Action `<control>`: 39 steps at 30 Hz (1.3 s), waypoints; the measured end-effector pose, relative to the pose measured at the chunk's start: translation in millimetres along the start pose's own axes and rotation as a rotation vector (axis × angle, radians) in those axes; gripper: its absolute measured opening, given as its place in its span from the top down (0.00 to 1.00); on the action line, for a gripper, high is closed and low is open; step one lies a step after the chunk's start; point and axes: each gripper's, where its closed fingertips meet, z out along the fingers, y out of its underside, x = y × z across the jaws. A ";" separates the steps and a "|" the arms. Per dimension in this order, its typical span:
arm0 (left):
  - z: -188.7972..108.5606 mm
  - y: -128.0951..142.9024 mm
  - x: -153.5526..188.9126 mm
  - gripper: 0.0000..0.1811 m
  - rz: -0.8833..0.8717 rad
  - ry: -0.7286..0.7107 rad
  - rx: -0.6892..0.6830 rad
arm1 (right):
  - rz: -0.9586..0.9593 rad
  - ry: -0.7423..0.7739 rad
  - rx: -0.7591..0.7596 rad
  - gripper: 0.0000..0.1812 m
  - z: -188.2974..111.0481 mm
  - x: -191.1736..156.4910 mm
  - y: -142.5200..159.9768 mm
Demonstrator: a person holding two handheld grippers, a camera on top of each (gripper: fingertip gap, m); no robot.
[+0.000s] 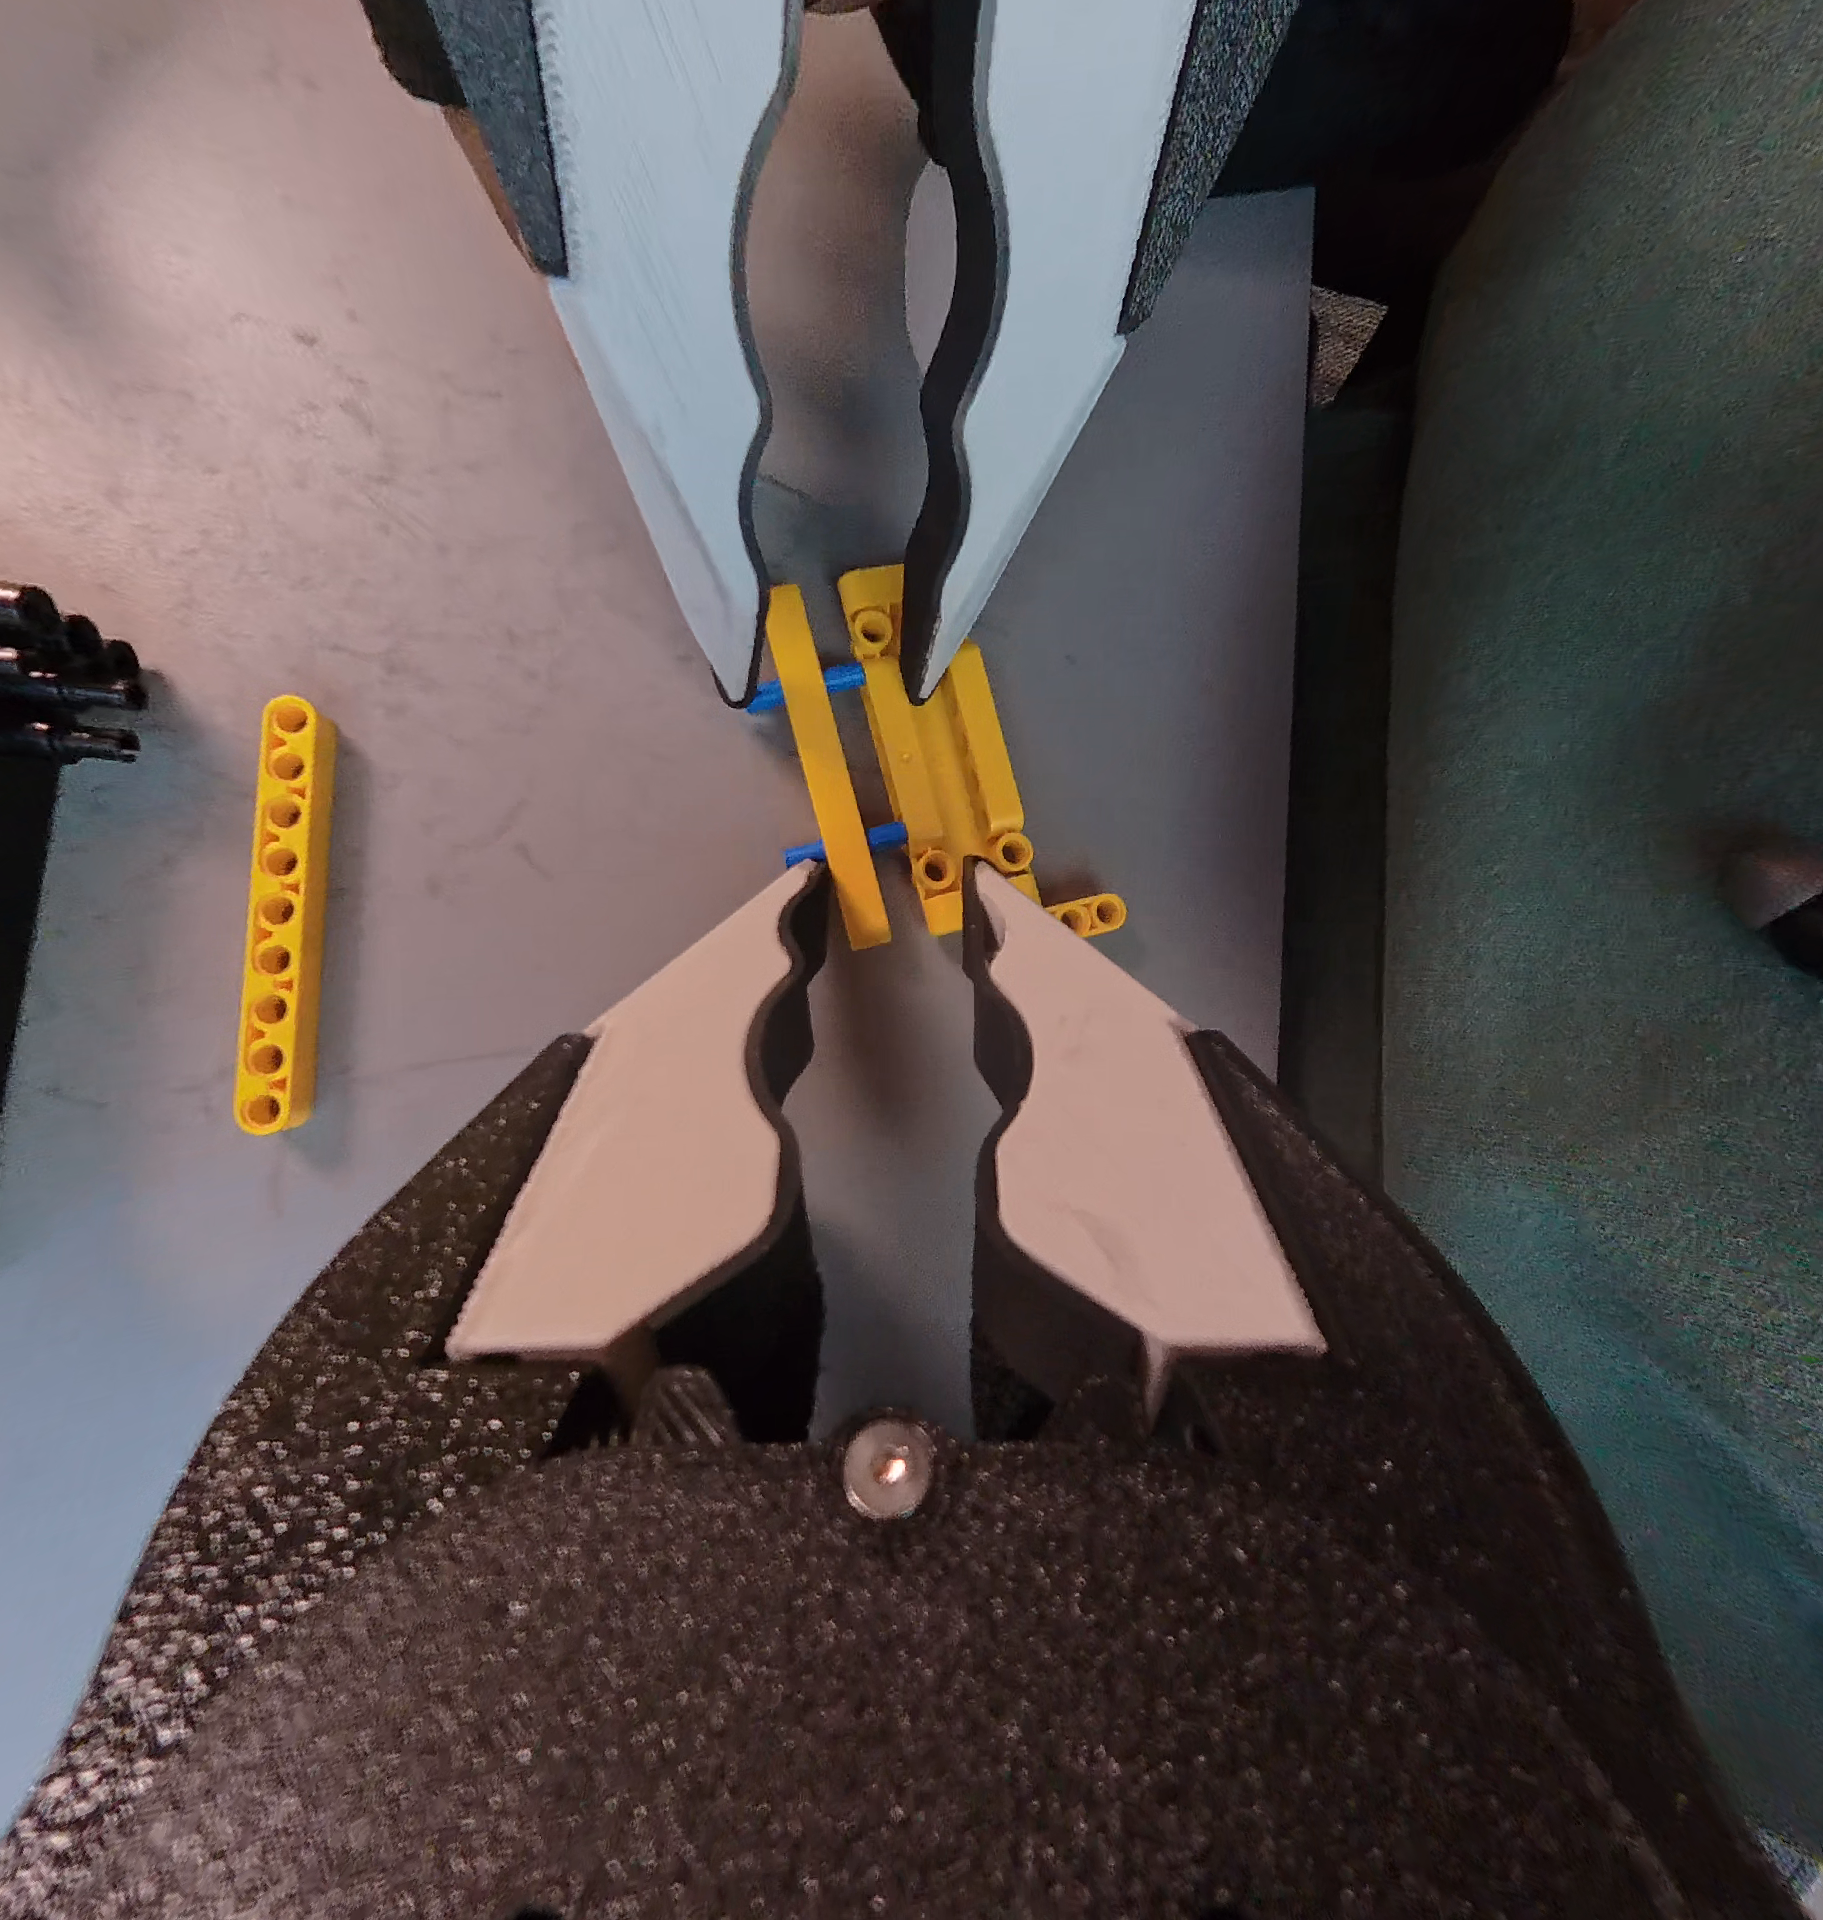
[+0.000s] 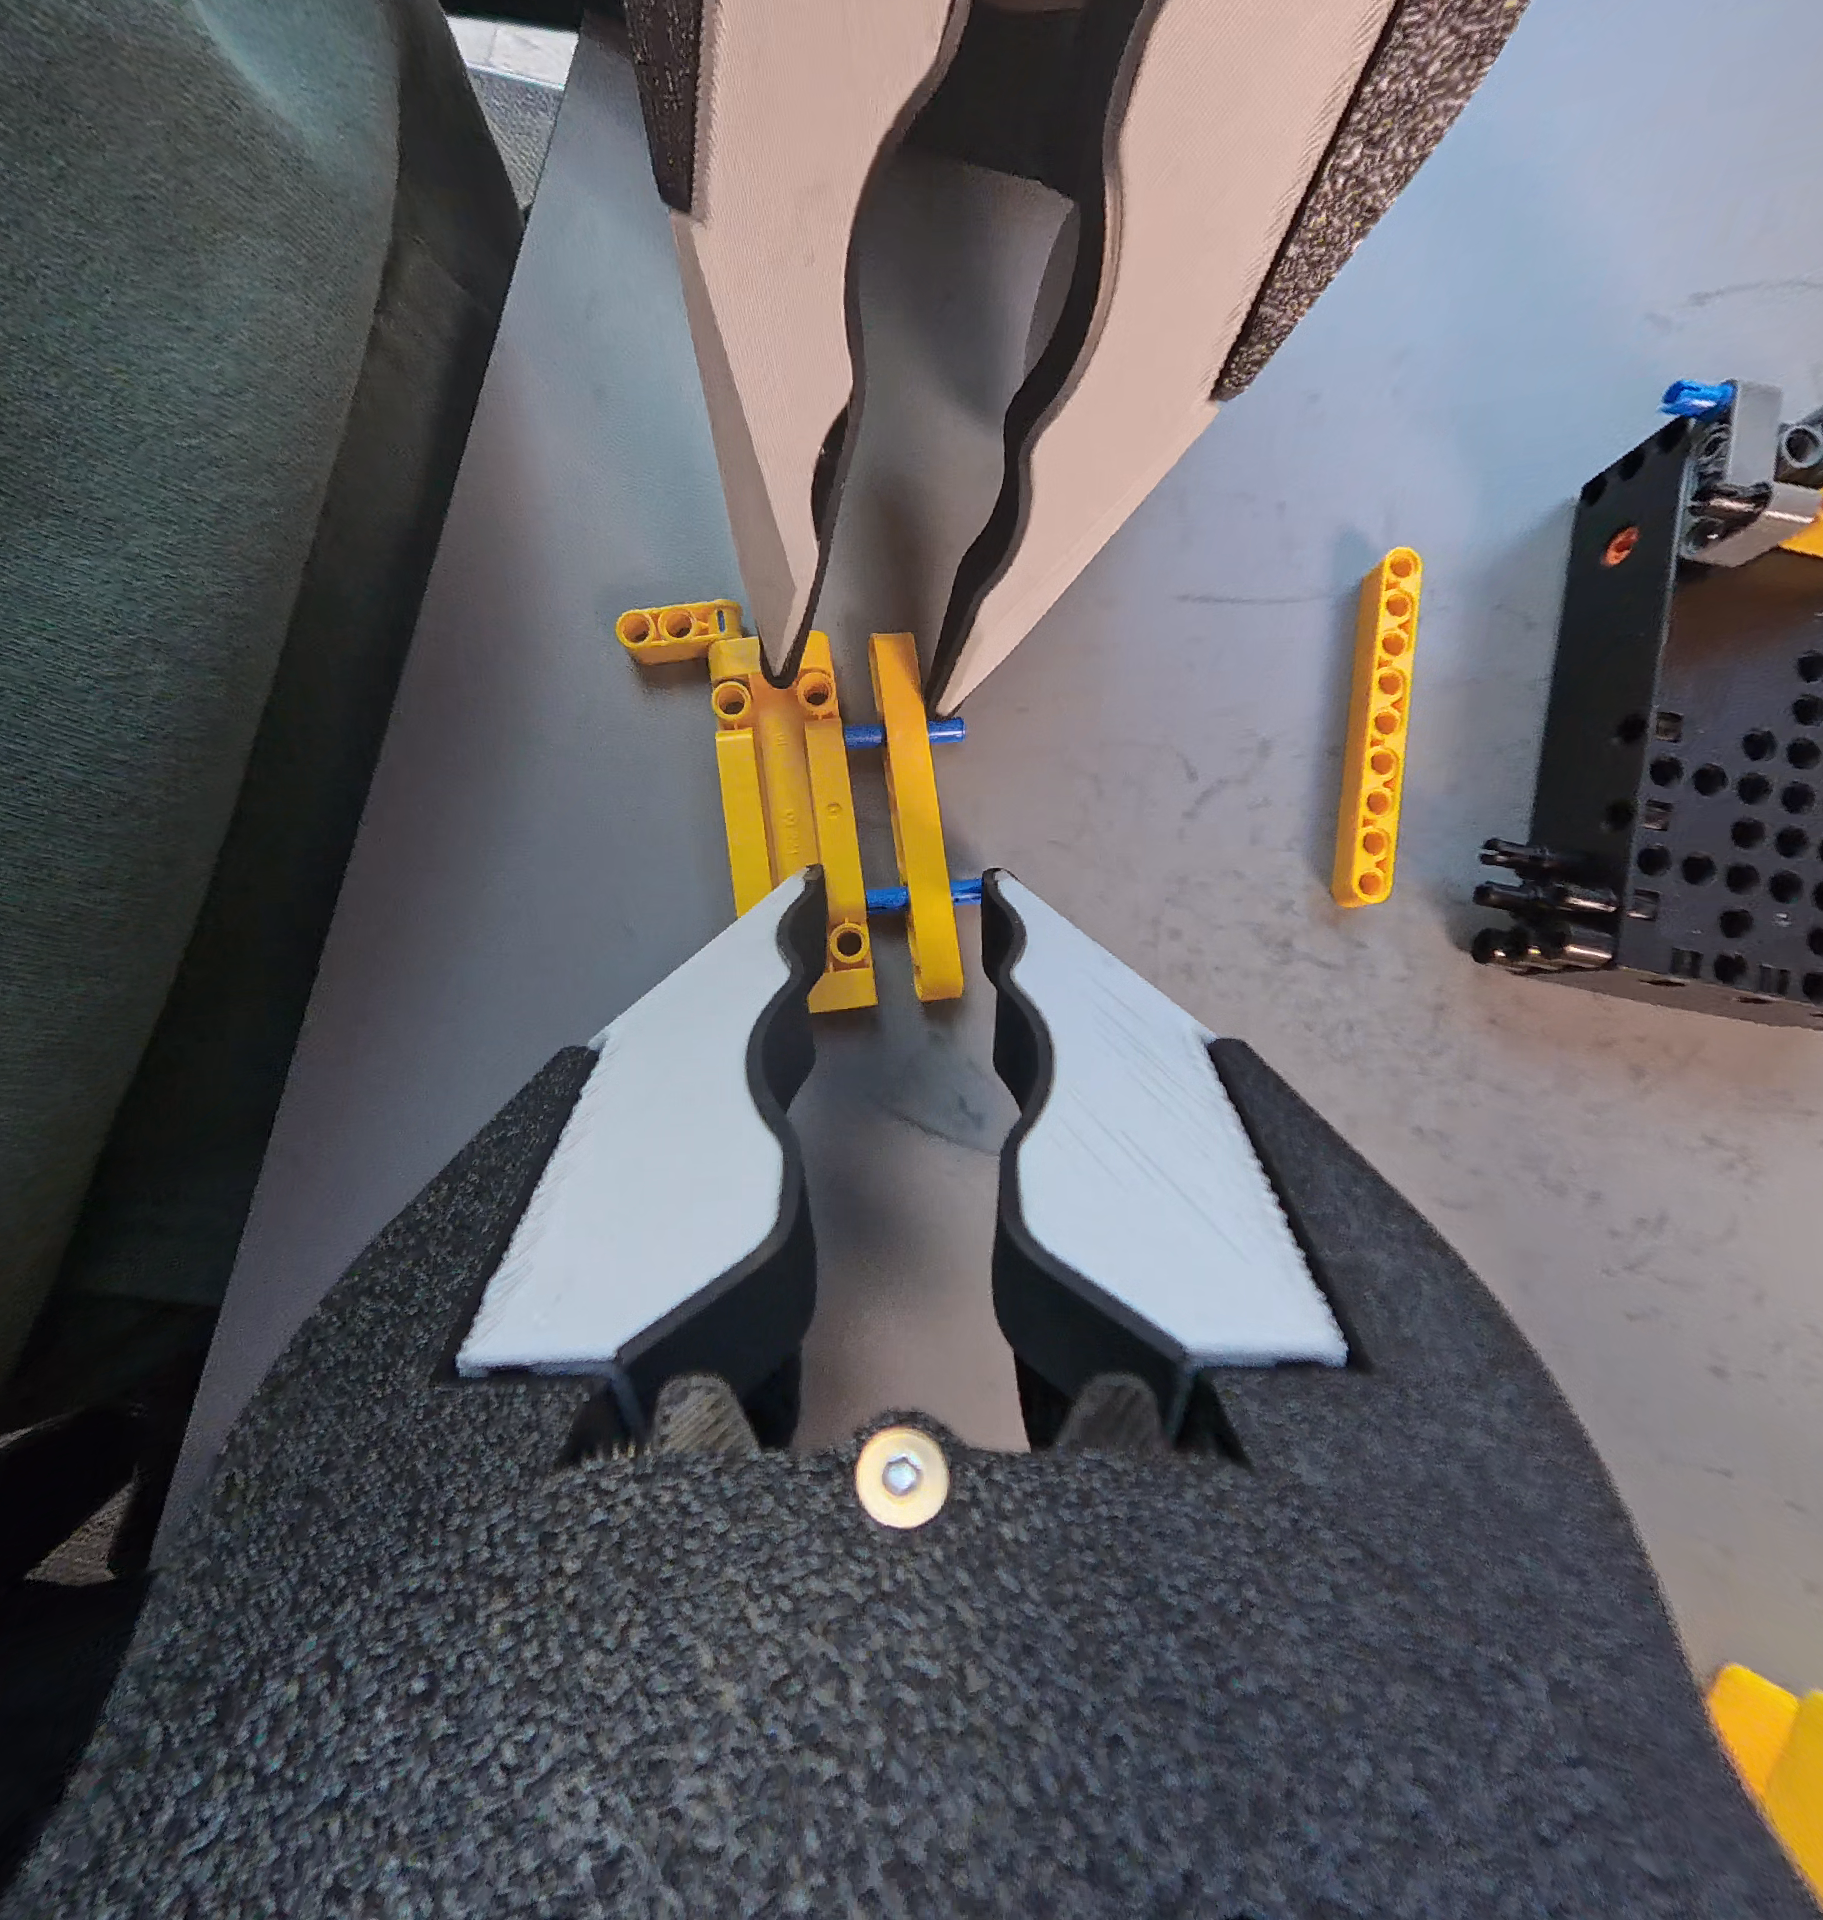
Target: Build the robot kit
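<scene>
Yellow plastic building-toy assembly (image 1: 912,769), made of a flat panel piece and a slim beam joined side by side by two blue plastic pins (image 1: 847,840), lies on the pale grey table (image 1: 419,436) close to its edge, between the two grippers. A small yellow angled connector with round holes (image 1: 1091,914) sits just beside one corner of the panel.

In the left wrist view, the left gripper (image 1: 891,883) with its grey fingers reaches one end of the assembly; the fingers stand partly open, straddling that end with one tip by the blue pin and the other by the panel's corner holes. Whether they press on the plastic cannot be told. The right gripper (image 2: 896,883), with pale blue-grey fingers, meets the opposite end the same way, partly open, tips either side of the panel and beam; a firm hold cannot be confirmed.

Faint moulded marks show on the panel's face in the right wrist view, too small to make out.

Well apart on the table lies a long yellow plastic beam with a row of round holes (image 2: 1376,727). Beyond it stands a black perforated plastic block with black pins sticking from its side (image 2: 1717,790). Dark green upholstered fabric (image 1: 1634,935) lies past the table edge.
</scene>
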 end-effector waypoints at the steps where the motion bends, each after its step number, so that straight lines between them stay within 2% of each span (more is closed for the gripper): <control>1: 0.5 -0.7 -1.0 0.85 0.001 -0.011 0.002 | -0.007 0.012 -0.004 0.84 -0.7 0.3 0.5; 7: 1.1 -1.3 -2.7 0.84 0.022 -0.037 -0.005 | 0.002 0.080 0.025 0.84 -6.2 2.7 1.4; 15: 3.1 -5.0 -6.0 0.86 0.022 -0.046 -0.007 | 0.051 0.025 0.024 0.84 -4.2 0.0 7.7; 25: 0.2 -5.4 -9.3 0.83 0.054 -0.134 -0.047 | 0.051 0.072 0.010 0.86 -3.1 1.5 6.0; 31: 2.9 -9.3 -6.5 0.82 0.056 -0.148 -0.039 | 0.071 0.070 0.035 0.82 -5.7 -0.1 2.7; 39: 9.7 -5.7 -10.1 0.83 0.080 -0.175 -0.067 | 0.100 0.048 0.002 0.87 -3.1 0.1 7.6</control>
